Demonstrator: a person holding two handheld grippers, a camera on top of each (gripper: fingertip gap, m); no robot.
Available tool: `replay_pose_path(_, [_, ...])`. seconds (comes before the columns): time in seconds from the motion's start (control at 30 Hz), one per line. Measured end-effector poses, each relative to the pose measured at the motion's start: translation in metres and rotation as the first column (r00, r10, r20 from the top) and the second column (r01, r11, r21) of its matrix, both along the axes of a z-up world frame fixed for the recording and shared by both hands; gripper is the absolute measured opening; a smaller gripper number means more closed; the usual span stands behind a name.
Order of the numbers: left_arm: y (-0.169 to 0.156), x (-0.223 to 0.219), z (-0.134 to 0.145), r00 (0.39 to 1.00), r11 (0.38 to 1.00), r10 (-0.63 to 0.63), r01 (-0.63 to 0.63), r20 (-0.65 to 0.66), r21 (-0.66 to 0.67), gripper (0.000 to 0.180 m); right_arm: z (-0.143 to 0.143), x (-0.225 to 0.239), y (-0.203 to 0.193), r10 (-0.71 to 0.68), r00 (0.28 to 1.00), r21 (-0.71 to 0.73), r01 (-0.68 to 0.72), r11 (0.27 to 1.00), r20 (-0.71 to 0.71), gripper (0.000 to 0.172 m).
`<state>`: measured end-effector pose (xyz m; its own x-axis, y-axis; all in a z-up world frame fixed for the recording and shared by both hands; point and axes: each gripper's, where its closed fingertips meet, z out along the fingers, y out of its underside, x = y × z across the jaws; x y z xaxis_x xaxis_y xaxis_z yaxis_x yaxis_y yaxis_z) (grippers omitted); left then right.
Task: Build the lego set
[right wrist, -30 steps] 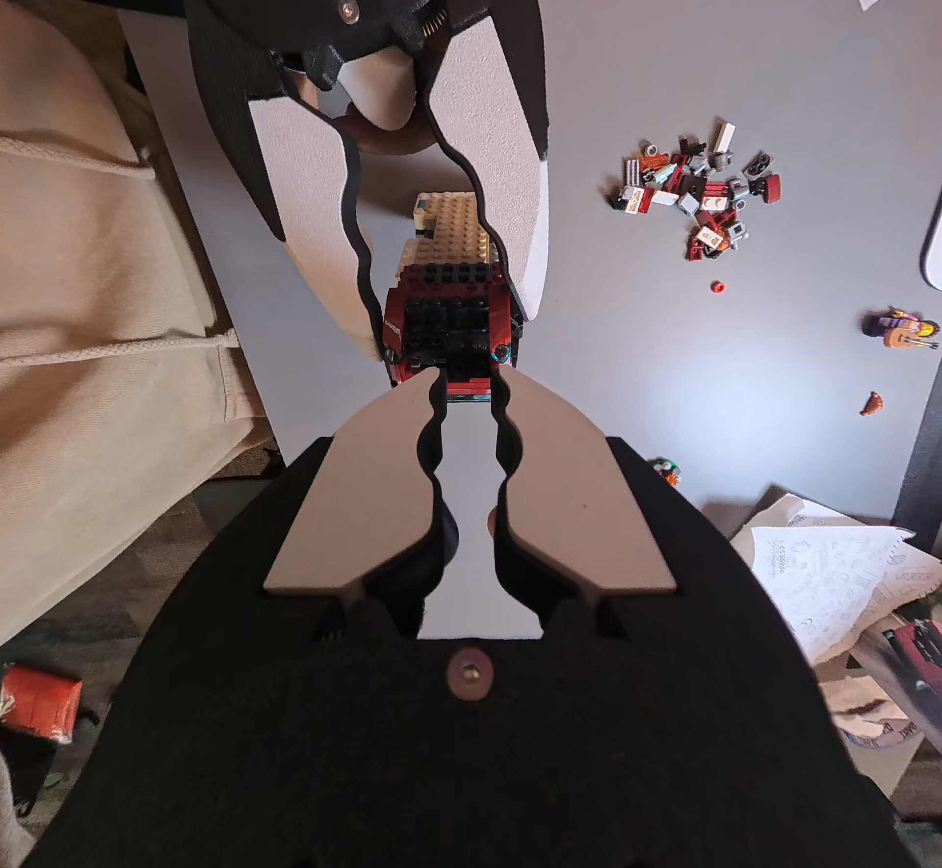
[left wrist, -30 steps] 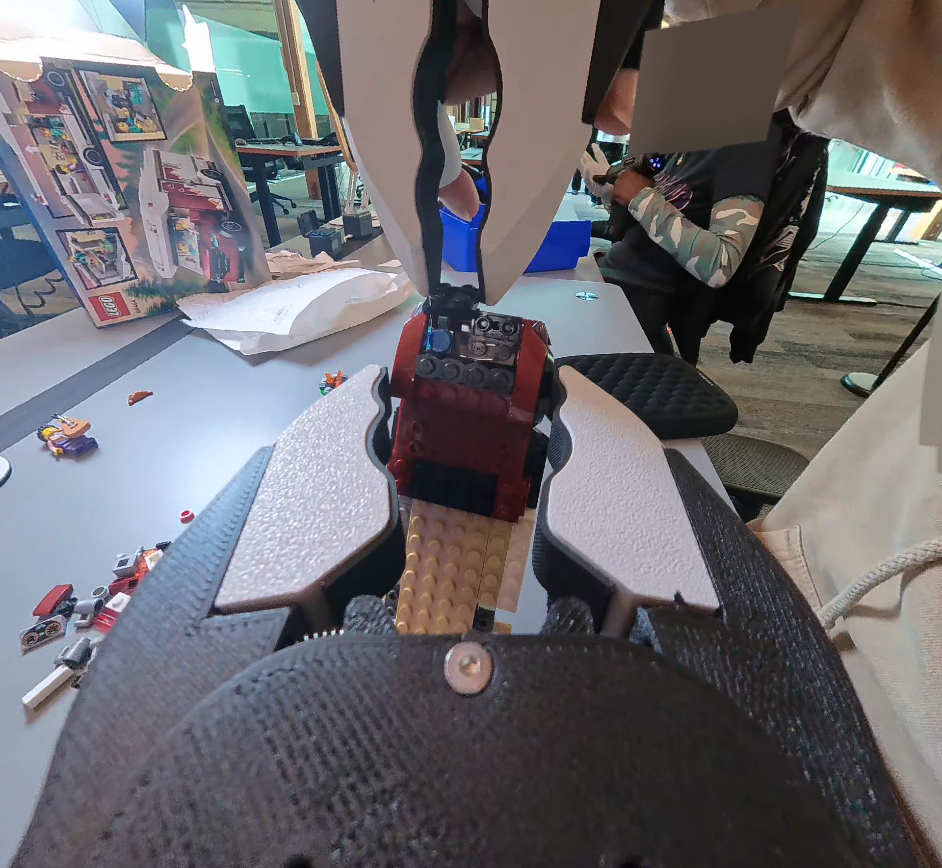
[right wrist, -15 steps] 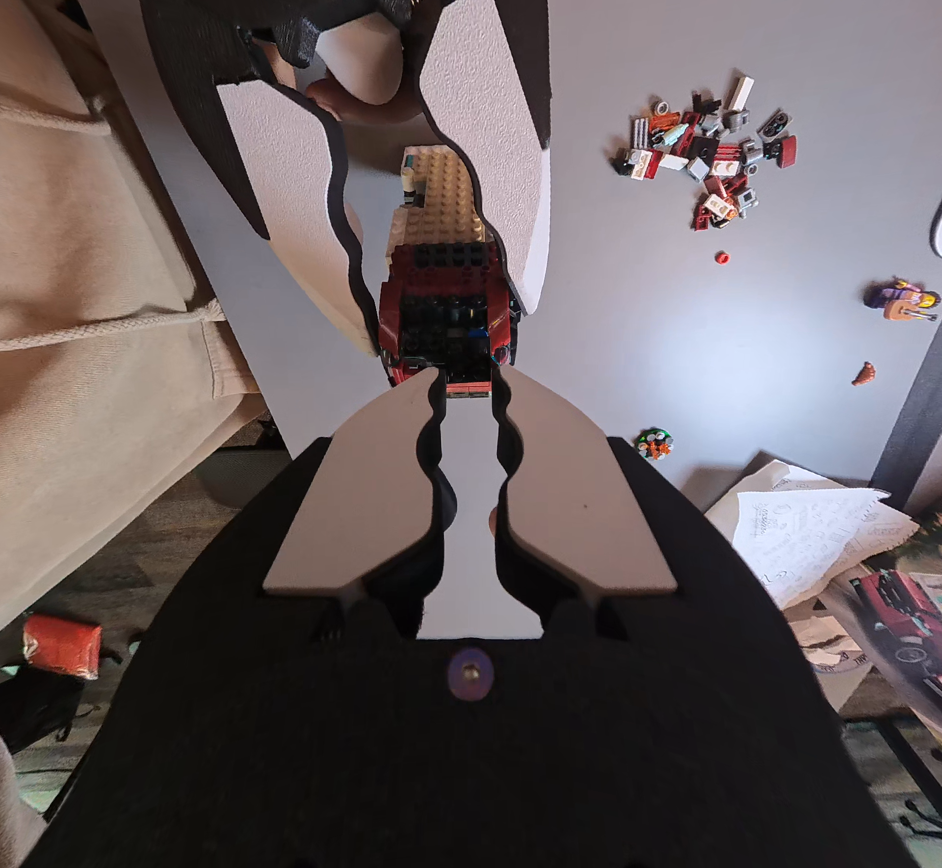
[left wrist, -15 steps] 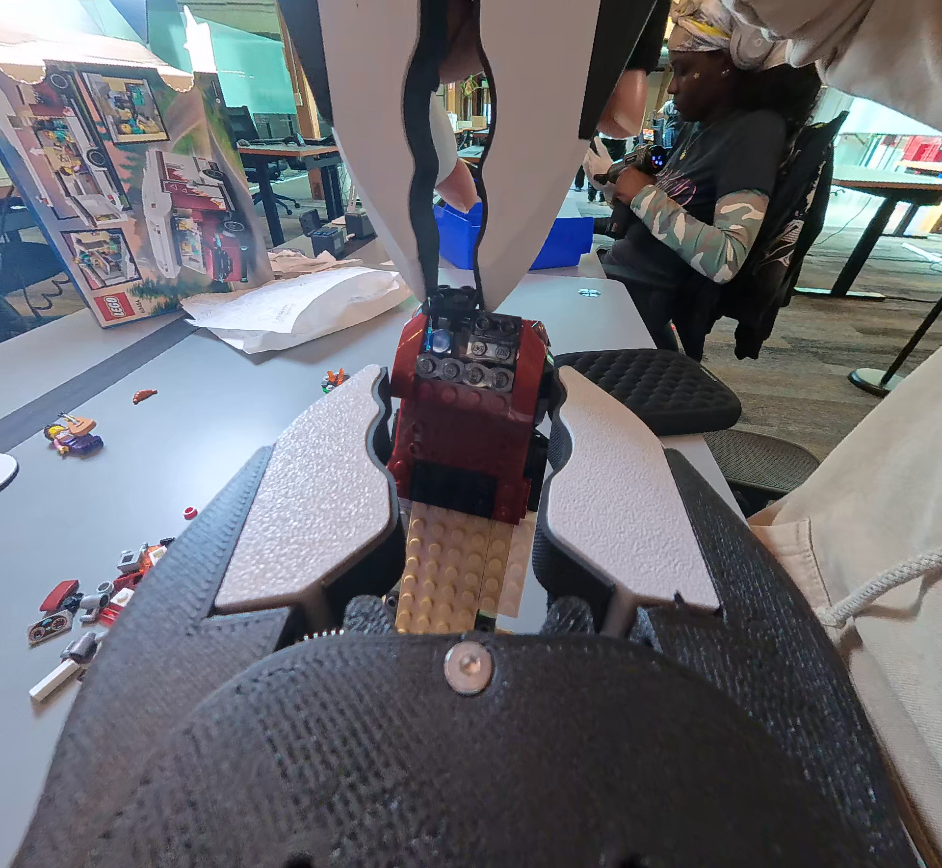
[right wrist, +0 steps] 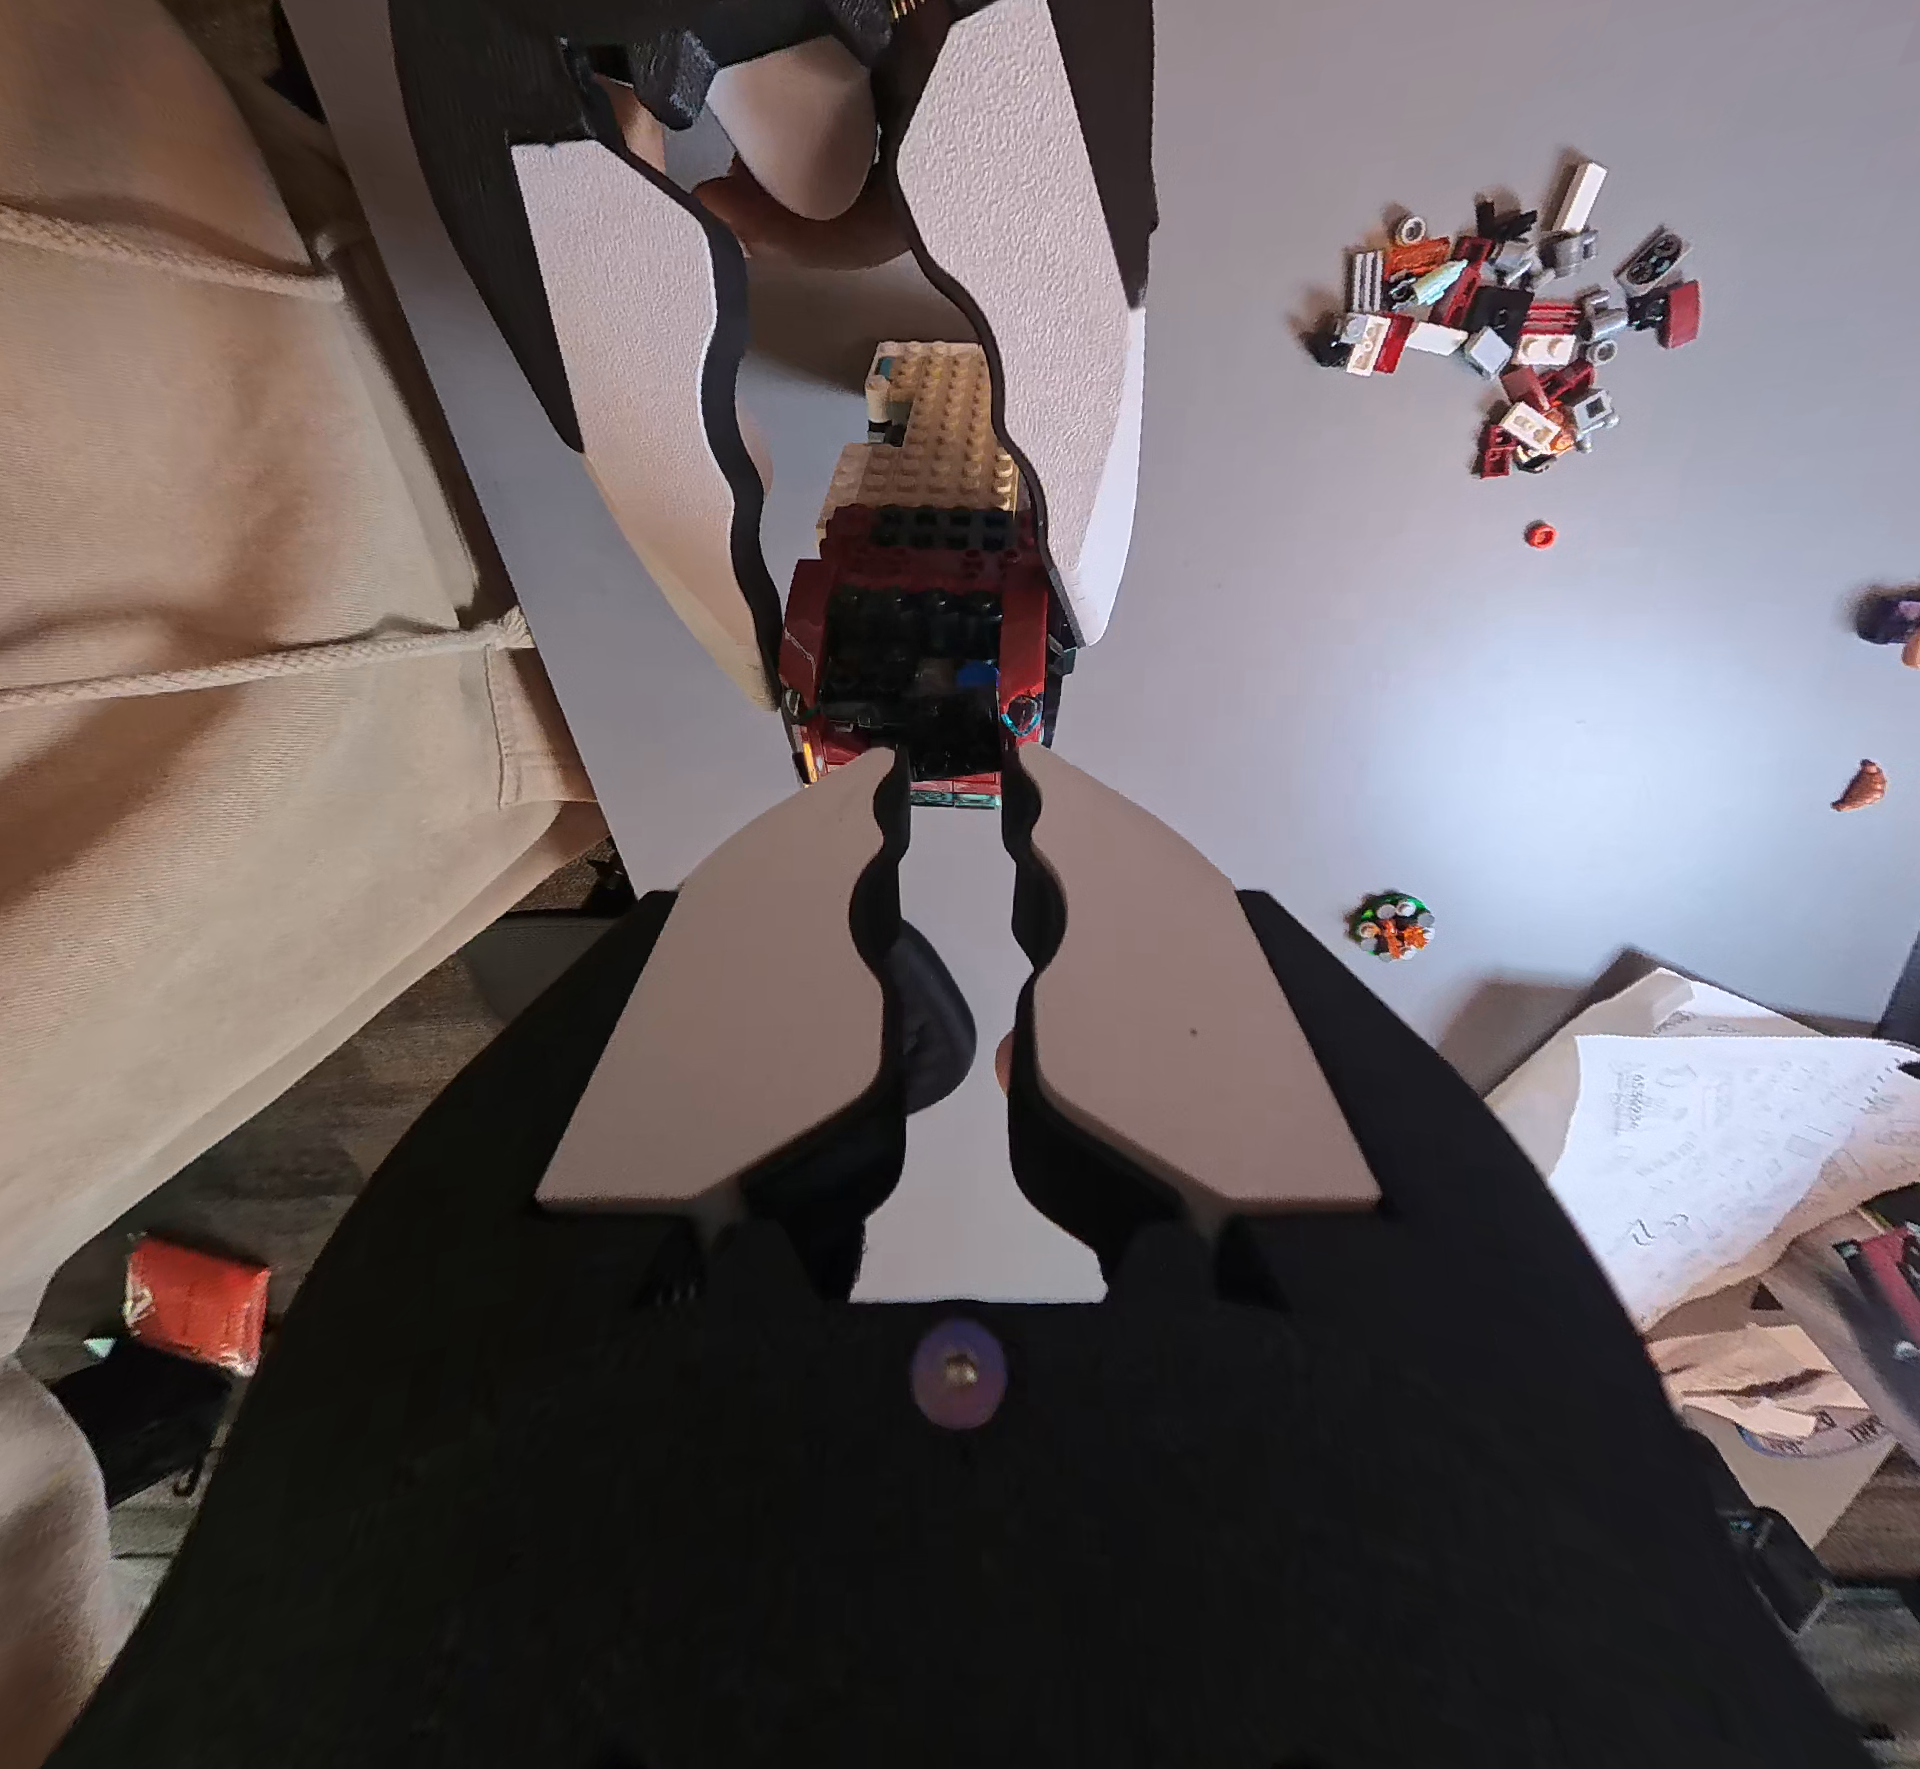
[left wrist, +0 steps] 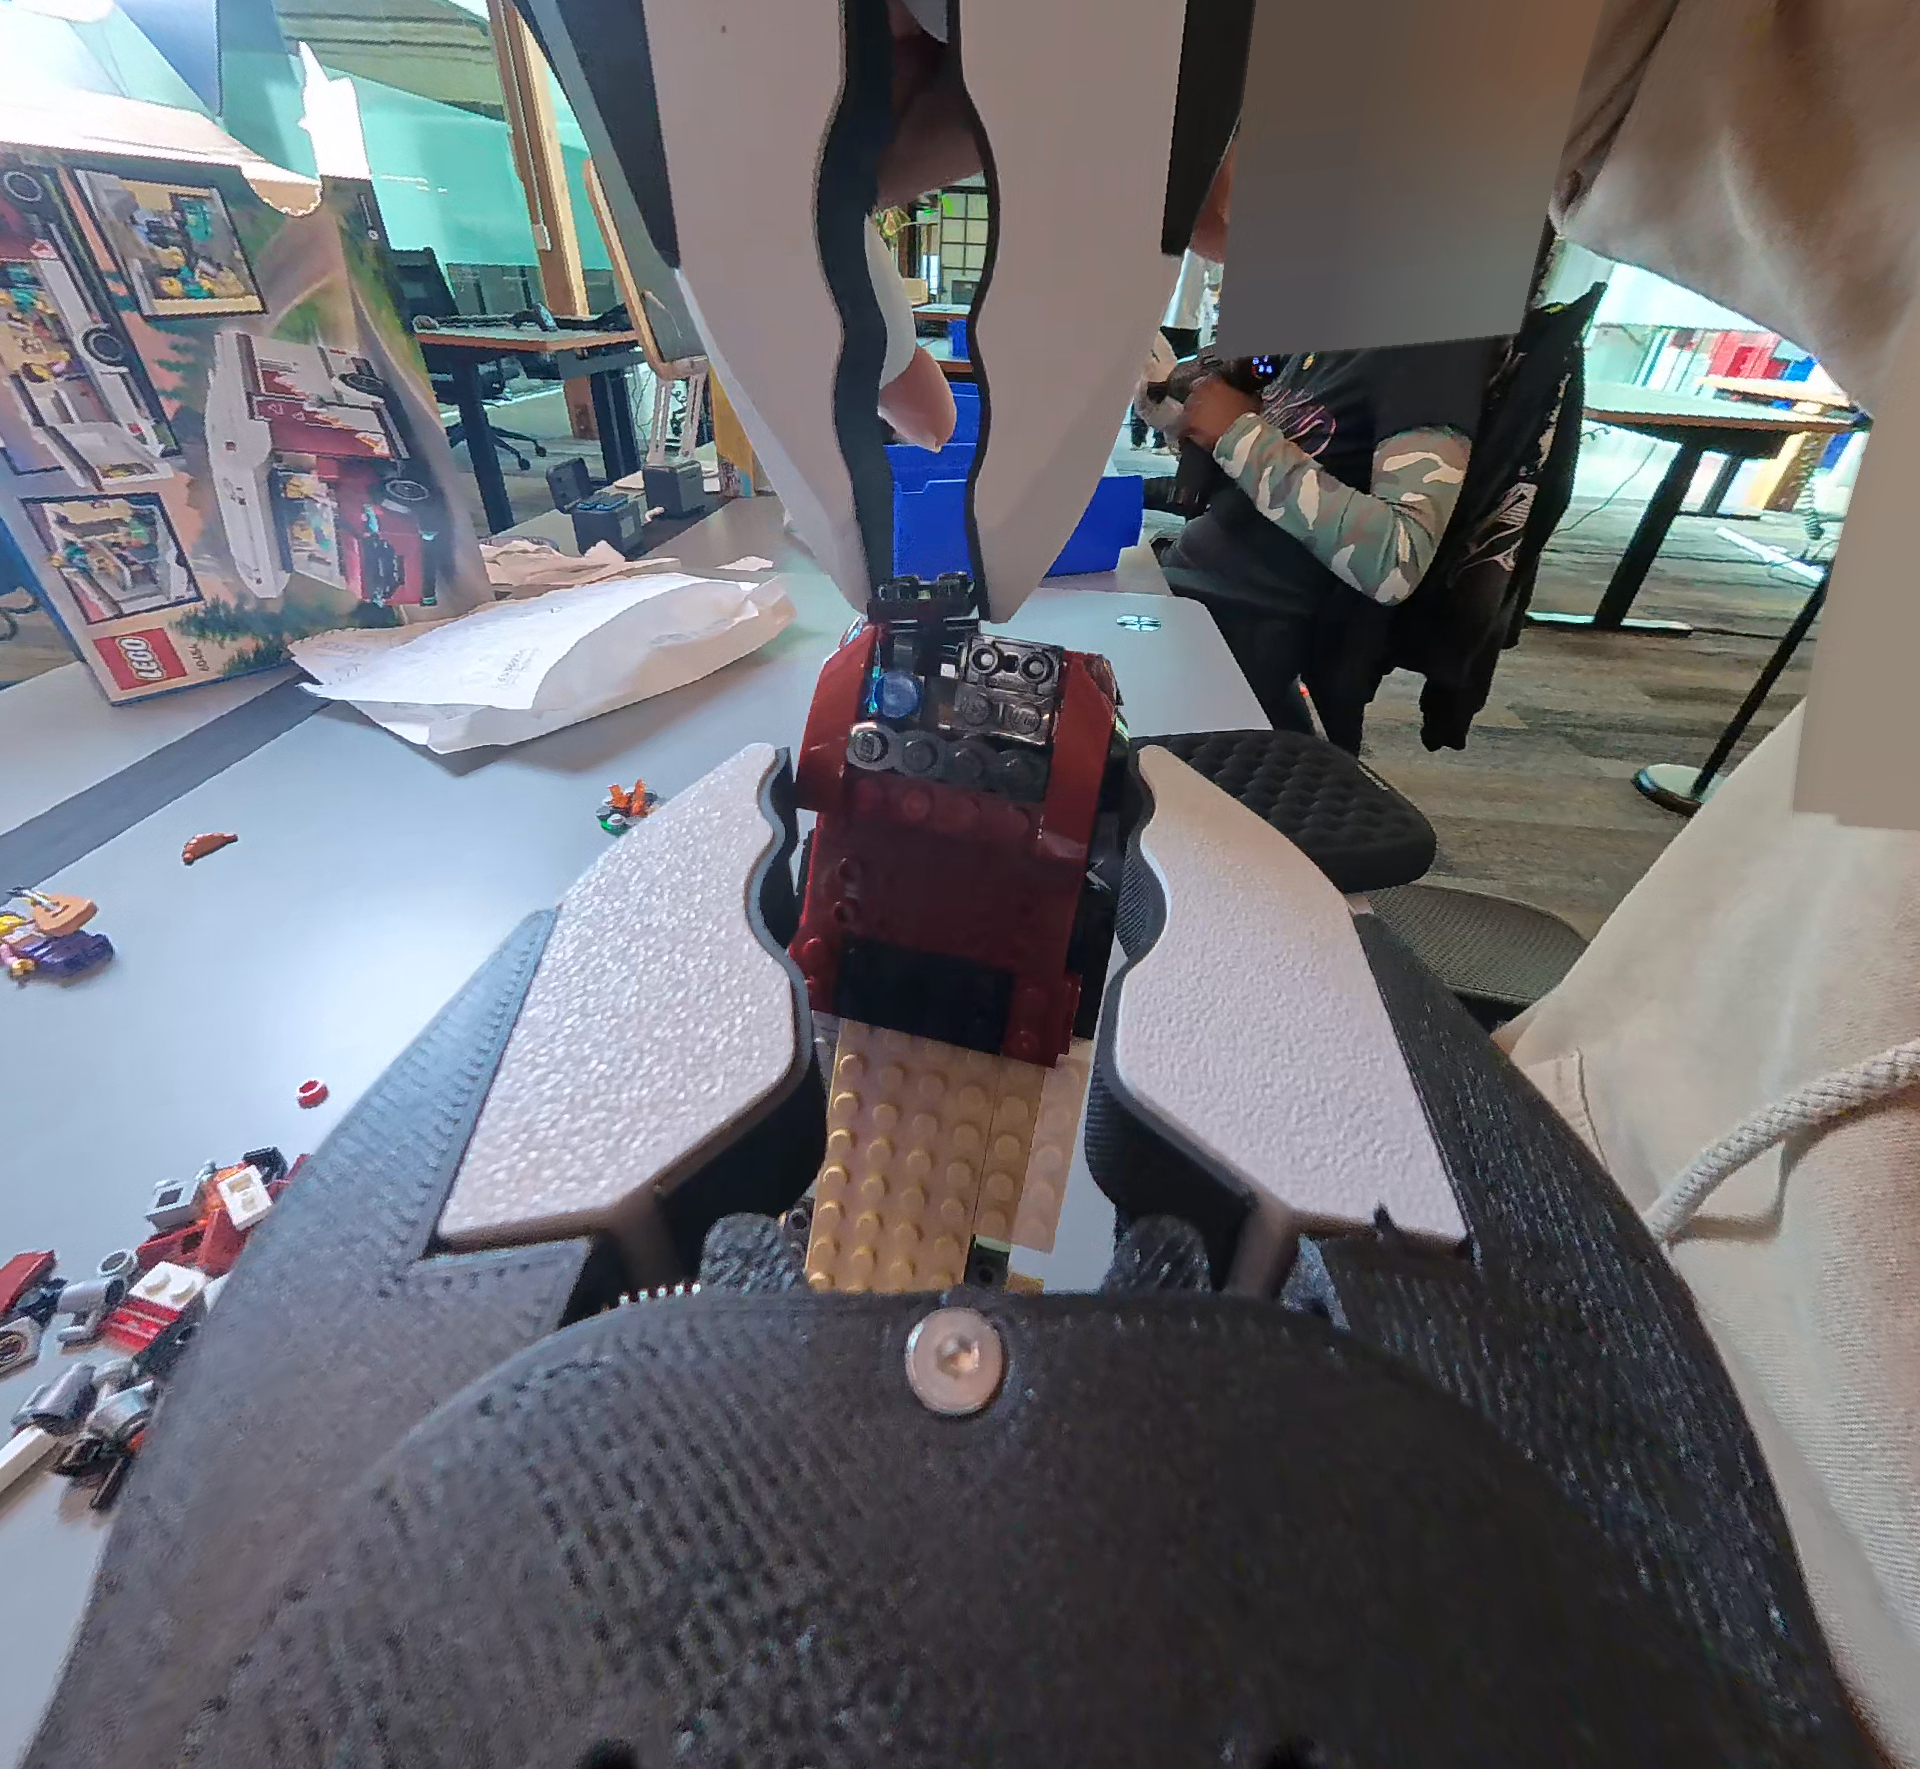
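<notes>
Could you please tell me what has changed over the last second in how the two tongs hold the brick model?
Nothing visibly changed. The left tongs stay clamped on the dark red brick car with tan studded plate, and the right tongs still pinch the small black brick piece at its front.

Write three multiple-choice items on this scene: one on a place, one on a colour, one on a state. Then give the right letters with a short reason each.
1. Where is the loose brick pile?
A. on the grey table
B. on the floor
C. in the blue bin

2. What colour is the car body?
A. yellow
B. dark red
C. white

3. How does the left gripper stand?
A. empty, wide open
B. fingers on either side of the car
C. holding paper

Answers: 1 A, the pile lies on the tabletop; 2 B, its shell is dark red; 3 B, both fingers flank the car's sides.
</notes>
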<state>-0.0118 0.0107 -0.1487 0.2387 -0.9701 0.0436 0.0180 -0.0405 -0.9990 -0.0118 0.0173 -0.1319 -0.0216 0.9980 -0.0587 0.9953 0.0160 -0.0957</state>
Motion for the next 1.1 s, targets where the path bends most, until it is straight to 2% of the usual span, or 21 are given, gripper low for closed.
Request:
replay_pose_path(0.33, [0.0,0.001,-0.001,1.0,1.0,0.003,-0.003,-0.002,-0.006,0.06,-0.001,0.0,0.0,0.004,0.997,0.024,-0.006,1.0,0.082,0.018])
replay_pose_path(0.8, [-0.004,0.0,0.002,1.0,1.0,-0.018,0.018,0.017,-0.013,0.059,0.009,-0.004,0.0,-0.035,0.996,-0.018,0.034,0.999,-0.079,0.021])
replay_pose_path(1.1, [-0.005,-0.001,0.002,0.999,0.999,-0.042,0.043,0.034,-0.032,0.059,0.006,-0.004,-0.004,0.014,0.989,-0.007,-0.016,1.0,-0.145,0.016])
